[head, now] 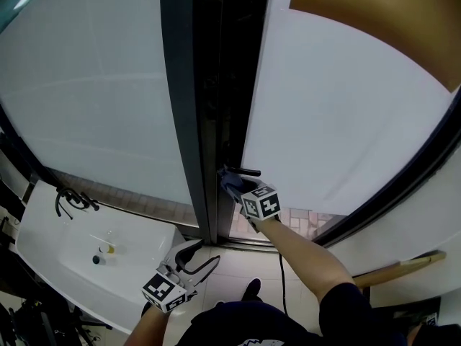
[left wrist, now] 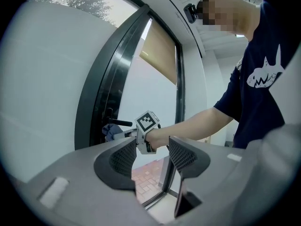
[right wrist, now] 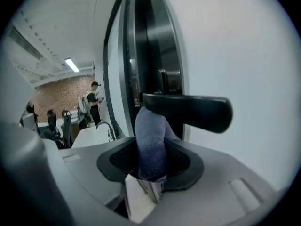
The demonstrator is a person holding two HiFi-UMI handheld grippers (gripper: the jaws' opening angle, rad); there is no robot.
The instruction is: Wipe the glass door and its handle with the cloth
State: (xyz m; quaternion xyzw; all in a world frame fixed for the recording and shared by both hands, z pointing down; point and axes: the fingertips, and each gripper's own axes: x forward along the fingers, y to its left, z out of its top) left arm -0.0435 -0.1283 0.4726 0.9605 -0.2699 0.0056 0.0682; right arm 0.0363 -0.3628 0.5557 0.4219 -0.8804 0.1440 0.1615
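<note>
The glass door (head: pixel 346 114) stands in a dark frame (head: pixel 189 121) with a black lever handle (right wrist: pixel 188 111) (head: pixel 246 171). My right gripper (right wrist: pixel 151 160) (head: pixel 232 186) is shut on a blue-grey cloth (right wrist: pixel 150 140) (head: pixel 230 182). The cloth's top presses up against the underside of the handle near the frame. My left gripper (left wrist: pixel 149 157) (head: pixel 196 259) hangs low, away from the door, open with nothing between its jaws. From the left gripper view, the right gripper (left wrist: pixel 120 134) and cloth (left wrist: pixel 111 130) show at the handle (left wrist: pixel 120 123).
A white sink counter (head: pixel 50 244) with a black tap (head: pixel 68 202) lies at the lower left. A tan roller blind (head: pixel 389 16) covers the door's top. A wooden stick (head: pixel 392 271) lies at the right. Brick paving (left wrist: pixel 148 178) shows outside. People stand far off (right wrist: pixel 94 100).
</note>
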